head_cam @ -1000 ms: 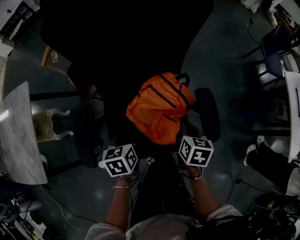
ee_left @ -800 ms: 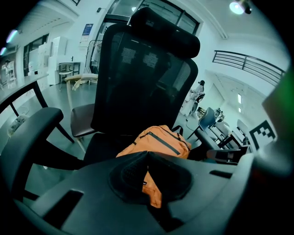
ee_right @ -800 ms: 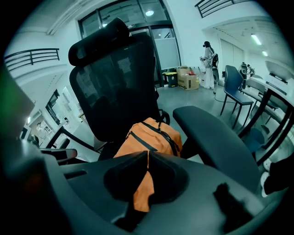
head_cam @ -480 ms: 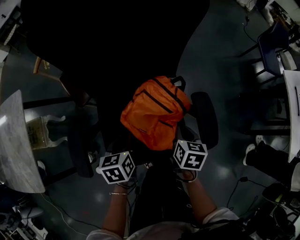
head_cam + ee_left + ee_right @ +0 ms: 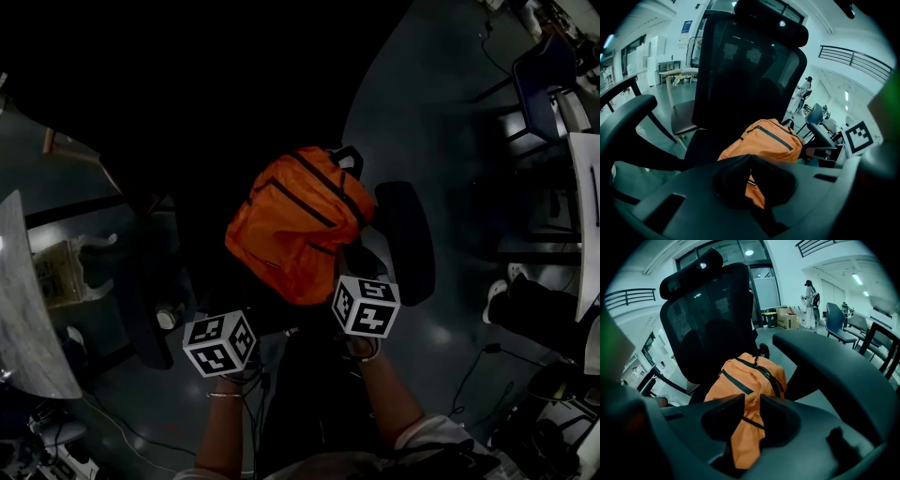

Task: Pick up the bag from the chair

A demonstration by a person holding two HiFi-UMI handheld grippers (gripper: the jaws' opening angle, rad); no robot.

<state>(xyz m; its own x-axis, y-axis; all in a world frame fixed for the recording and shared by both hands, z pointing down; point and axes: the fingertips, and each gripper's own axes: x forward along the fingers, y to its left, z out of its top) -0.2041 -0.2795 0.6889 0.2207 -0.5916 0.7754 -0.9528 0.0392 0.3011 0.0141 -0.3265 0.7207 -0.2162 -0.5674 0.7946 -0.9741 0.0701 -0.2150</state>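
My left tongs (image 5: 750,158) are closed, the tips meeting with nothing between them, and they point down at the near end of the bag; the orange bag (image 5: 300,234) lies flat on the seat of the black chair (image 5: 745,70), its dark zips running lengthwise and its carry loop (image 5: 349,155) at the far end by the backrest; it looks soft and slack, thin smooth cloth with little in it, so I judge it light, floppy and likely to slide out of a shallow pinch; the loop or a strap would be the surest hold, but both lie beyond my tips, so a deep bite on a fold of the near edge is the nearer choice; my right tongs (image 5: 751,399) have just been opening and stand narrowly apart, orange cloth showing in the gap though I do not think the pads press on it; the chair's armrest (image 5: 403,239) lies just beside the bag on the right.
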